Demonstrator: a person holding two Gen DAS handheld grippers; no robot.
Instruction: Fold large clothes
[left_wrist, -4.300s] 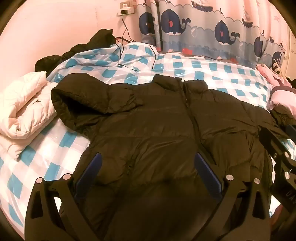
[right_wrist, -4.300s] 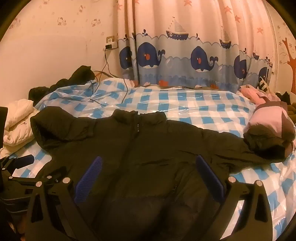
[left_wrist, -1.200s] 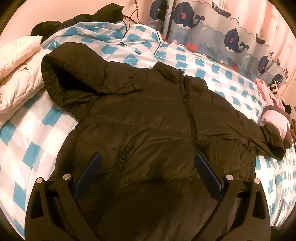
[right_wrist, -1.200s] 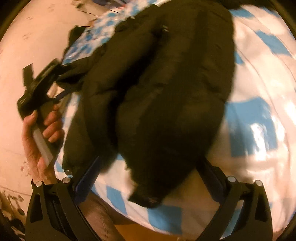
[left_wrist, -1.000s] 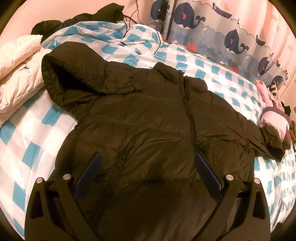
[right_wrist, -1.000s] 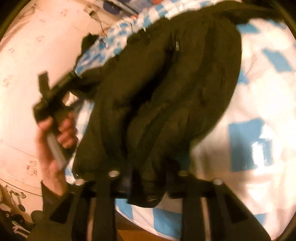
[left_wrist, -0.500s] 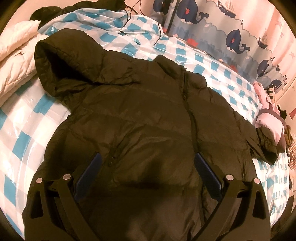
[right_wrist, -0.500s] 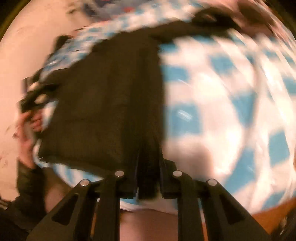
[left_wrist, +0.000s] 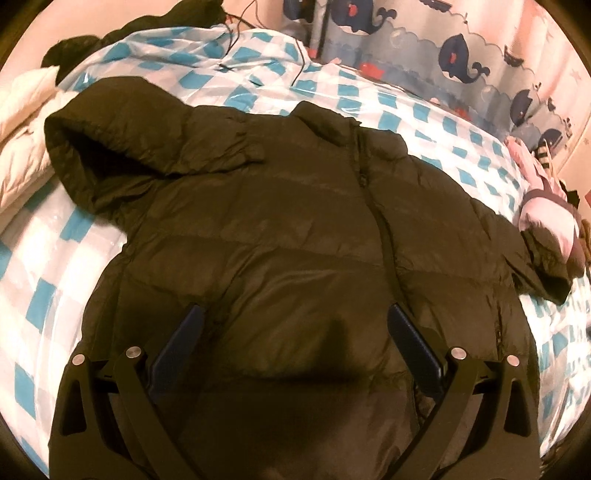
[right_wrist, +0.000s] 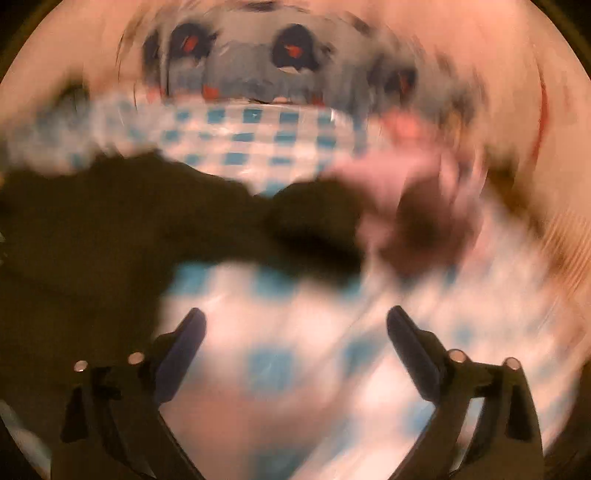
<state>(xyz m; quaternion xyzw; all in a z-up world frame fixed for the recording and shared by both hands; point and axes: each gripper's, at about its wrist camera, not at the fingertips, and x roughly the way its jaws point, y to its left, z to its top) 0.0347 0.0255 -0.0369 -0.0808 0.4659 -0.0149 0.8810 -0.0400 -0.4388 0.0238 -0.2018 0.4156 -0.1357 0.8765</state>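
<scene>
A dark olive puffer jacket (left_wrist: 280, 229) lies front up on the blue-and-white checked bed cover (left_wrist: 33, 266). Its left sleeve is folded across the chest with the cuff opening at the far left (left_wrist: 74, 158). Its right sleeve (left_wrist: 532, 266) stretches out to the right. My left gripper (left_wrist: 293, 332) is open and empty above the jacket's lower front. In the blurred right wrist view my right gripper (right_wrist: 295, 334) is open and empty over the bed cover (right_wrist: 269, 362), with the jacket (right_wrist: 92, 229) to its left and the sleeve end (right_wrist: 314, 225) ahead.
A white padded garment (left_wrist: 22, 122) lies at the bed's left edge. A pink and brown garment (left_wrist: 546, 218) lies at the right by the sleeve end. A dark garment (left_wrist: 173, 22) and cables lie at the back. A whale-print curtain (left_wrist: 443, 40) hangs behind.
My right gripper let go of the jacket's edge, opened, and swung to face the right sleeve. My left gripper moved slightly forward over the jacket, still open.
</scene>
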